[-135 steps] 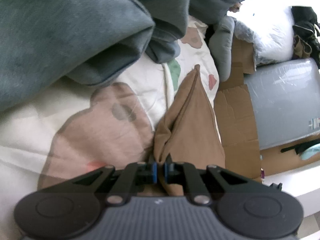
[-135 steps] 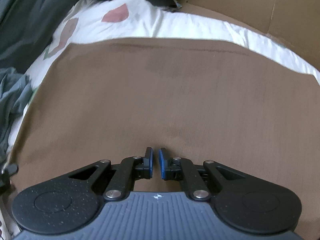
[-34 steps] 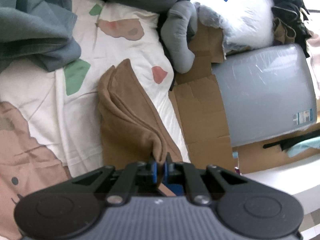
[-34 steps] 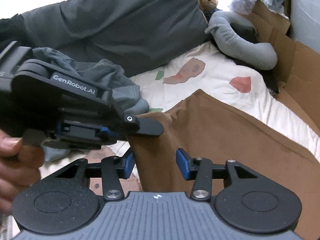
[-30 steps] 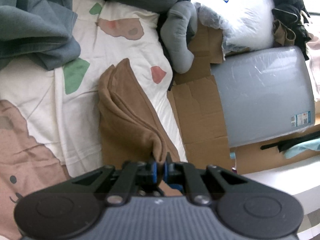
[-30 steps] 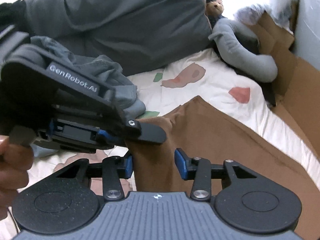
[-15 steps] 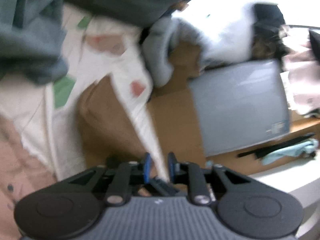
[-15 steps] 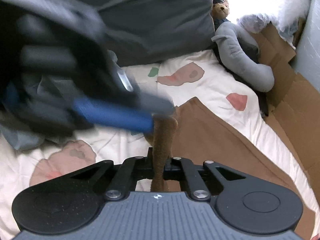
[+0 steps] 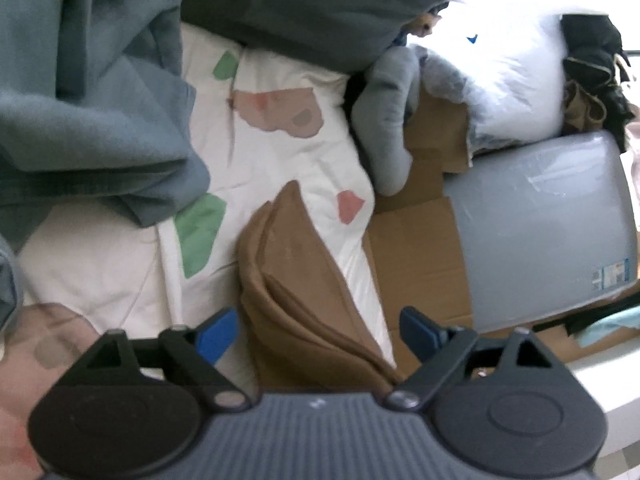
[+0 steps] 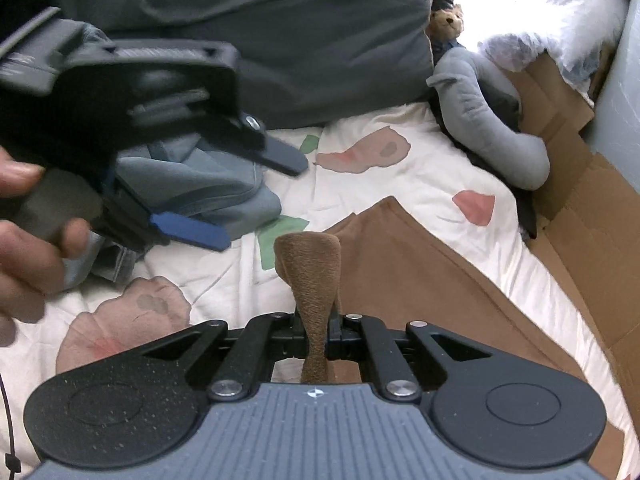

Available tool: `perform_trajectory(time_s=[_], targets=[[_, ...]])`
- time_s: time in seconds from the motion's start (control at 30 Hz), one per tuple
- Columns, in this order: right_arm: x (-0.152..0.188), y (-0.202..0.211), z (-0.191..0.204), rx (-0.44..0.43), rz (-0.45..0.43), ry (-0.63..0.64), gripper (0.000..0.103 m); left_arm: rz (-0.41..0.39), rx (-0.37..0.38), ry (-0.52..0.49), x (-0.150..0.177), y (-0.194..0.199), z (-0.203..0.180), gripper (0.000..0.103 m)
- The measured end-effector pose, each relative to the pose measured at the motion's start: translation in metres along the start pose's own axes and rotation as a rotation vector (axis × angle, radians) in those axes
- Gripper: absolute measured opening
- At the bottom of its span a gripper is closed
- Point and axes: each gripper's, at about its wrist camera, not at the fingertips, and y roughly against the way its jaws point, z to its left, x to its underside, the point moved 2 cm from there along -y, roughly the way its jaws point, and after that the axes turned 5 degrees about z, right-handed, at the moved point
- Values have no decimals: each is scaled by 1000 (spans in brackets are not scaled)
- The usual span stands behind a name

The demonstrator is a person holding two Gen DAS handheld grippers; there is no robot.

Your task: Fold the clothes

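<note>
A brown garment (image 9: pixel 296 292) lies folded along the right side of a white patterned bedsheet (image 9: pixel 276 152). My left gripper (image 9: pixel 320 330) hovers over its near end with jaws opening wide and no pad touching the cloth. In the right wrist view that left gripper (image 10: pixel 236 200) sits to the upper left, held by a hand (image 10: pixel 24 224), jaws apart. My right gripper (image 10: pixel 318 334) is shut on a bunched corner of the brown garment (image 10: pixel 420 280), which stands up between its fingers.
A grey-blue garment (image 9: pixel 80 120) is heaped at the left and a dark grey duvet (image 10: pixel 280 32) at the back. A grey plush toy (image 10: pixel 488 128), flattened cardboard (image 9: pixel 420 248) and a grey wrapped slab (image 9: pixel 540 224) border the bed on the right.
My left gripper let go of the brown corner and opened wide, drawing away to the left. My right gripper closed on that same corner and now holds it.
</note>
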Motion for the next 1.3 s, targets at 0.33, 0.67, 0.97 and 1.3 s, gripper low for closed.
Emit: perform_trajectory(time_s=[0.33,0.67,0.97,1.3], targets=[[3,1,4,-18,-2,1,4,101,-30,-39,-28,-66,21,87],[6,1,2,-31,-7,-9,4,179,-43,-58,-66,-103,27,76],[8,9,-2,-40,-31,-17,4,280,-31,-83,-84,-135,25,55],[9,14,-14,-52,-51,-77,4,252,-62,-118,-98,-142,9,10]])
